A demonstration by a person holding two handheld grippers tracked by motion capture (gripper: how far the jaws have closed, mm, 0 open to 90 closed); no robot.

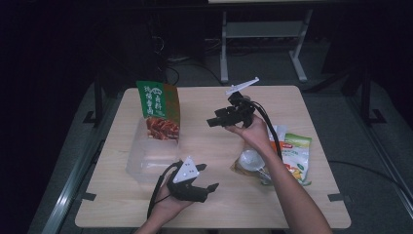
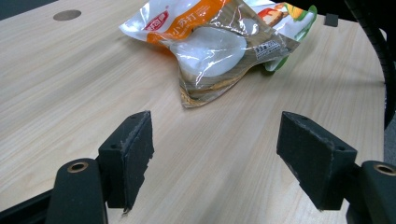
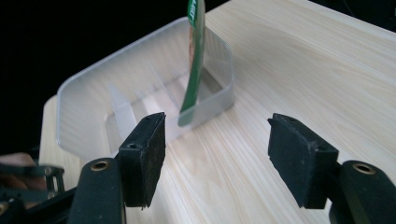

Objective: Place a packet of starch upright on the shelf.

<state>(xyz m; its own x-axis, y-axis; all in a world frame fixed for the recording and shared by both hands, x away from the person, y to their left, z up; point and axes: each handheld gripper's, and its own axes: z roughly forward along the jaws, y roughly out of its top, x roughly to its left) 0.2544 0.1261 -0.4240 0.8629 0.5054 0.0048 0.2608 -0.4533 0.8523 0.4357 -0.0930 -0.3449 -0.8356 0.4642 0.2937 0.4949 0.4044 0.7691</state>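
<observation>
Your green packet [image 1: 159, 110] stands upright in the clear bin [image 1: 141, 163] near the table's [image 1: 204, 214] left edge; your right gripper [image 1: 217, 119] and left gripper [image 1: 207, 178] gape wide, empty.

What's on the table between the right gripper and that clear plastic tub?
Nothing: in the right gripper view, bare wood runs from the right gripper to the clear tub, where a green packet stands.

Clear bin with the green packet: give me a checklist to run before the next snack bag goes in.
1. Right tongs open, nothing between them: ok.
2. Left tongs open and empty: ok.
3. Green packet stands upright in the clear bin: ok.
4. Free room left in the bin beside the packet: ok.
5. Orange snack bag lies unobstructed on the table: ok.
6. Bin will stay put when loaded: cannot tell.
</observation>
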